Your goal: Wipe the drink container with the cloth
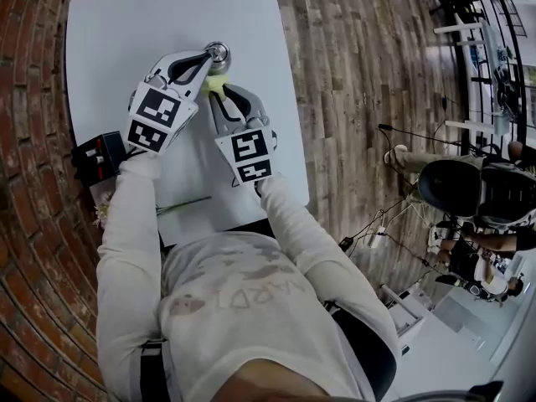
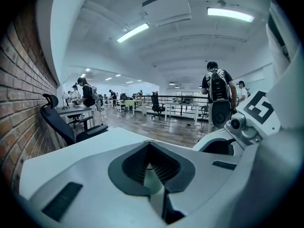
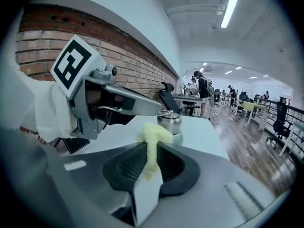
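The drink container (image 1: 219, 54) stands on the white table (image 1: 126, 23), with a shiny metal cap and a pale green body (image 3: 170, 122). My left gripper (image 1: 207, 60) reaches it from the left and is shut on it; the pale green body shows between the dark pads (image 2: 151, 174). My right gripper (image 1: 219, 90) is shut on a yellow cloth (image 1: 216, 83). The cloth (image 3: 151, 139) bunches at the jaw tips, right against the container's near side, below the cap. The lower part of the container is hidden behind the jaws.
A black box (image 1: 99, 157) sits at the table's left edge and a thin rod (image 1: 184, 203) lies near the front edge. Wooden floor runs to the right, with a person (image 1: 469, 199) and equipment there. A brick wall borders the left.
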The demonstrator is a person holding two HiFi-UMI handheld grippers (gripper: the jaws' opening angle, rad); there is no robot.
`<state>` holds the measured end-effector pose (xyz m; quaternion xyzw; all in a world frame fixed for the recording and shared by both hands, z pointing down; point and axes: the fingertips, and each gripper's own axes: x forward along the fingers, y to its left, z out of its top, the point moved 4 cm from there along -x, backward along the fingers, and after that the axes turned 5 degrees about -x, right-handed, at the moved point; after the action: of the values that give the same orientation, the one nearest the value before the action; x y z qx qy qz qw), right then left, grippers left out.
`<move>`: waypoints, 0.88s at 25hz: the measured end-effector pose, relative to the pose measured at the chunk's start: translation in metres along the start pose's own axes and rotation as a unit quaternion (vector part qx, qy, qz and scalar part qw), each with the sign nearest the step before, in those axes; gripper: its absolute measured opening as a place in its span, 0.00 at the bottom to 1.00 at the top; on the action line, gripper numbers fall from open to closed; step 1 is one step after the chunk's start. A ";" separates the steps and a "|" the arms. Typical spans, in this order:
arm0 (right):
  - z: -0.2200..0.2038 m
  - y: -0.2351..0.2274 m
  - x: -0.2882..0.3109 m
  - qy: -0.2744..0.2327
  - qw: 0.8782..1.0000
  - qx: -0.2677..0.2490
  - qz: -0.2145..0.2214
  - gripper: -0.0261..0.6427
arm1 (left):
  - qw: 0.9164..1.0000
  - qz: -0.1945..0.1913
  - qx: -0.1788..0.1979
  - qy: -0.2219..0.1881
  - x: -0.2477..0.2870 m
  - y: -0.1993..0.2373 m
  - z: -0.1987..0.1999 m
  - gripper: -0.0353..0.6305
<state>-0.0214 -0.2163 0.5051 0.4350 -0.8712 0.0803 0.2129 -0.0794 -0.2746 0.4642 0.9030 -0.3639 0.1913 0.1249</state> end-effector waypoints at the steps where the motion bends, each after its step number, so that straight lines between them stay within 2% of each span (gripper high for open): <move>1: 0.001 0.002 0.004 0.002 1.000 -0.004 0.002 0.15 | 1.000 0.001 0.001 0.000 0.000 -0.001 0.000 0.06; 6: 0.005 0.006 0.017 0.010 1.000 -0.017 0.008 0.15 | 1.000 -0.002 -0.004 -0.003 -0.003 -0.003 -0.001 0.06; 13: 0.000 -0.011 0.016 0.017 1.000 -0.006 0.002 0.15 | 1.000 -0.002 -0.006 -0.004 -0.002 -0.001 0.000 0.06; 22: -0.015 -0.049 0.012 0.032 0.999 0.011 -0.043 0.15 | 1.000 -0.007 -0.006 -0.004 -0.001 -0.002 -0.003 0.05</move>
<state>0.0154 -0.2498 0.5216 0.4715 -0.8437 0.0943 0.2387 -0.0793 -0.2718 0.4664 0.9053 -0.3595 0.1848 0.1303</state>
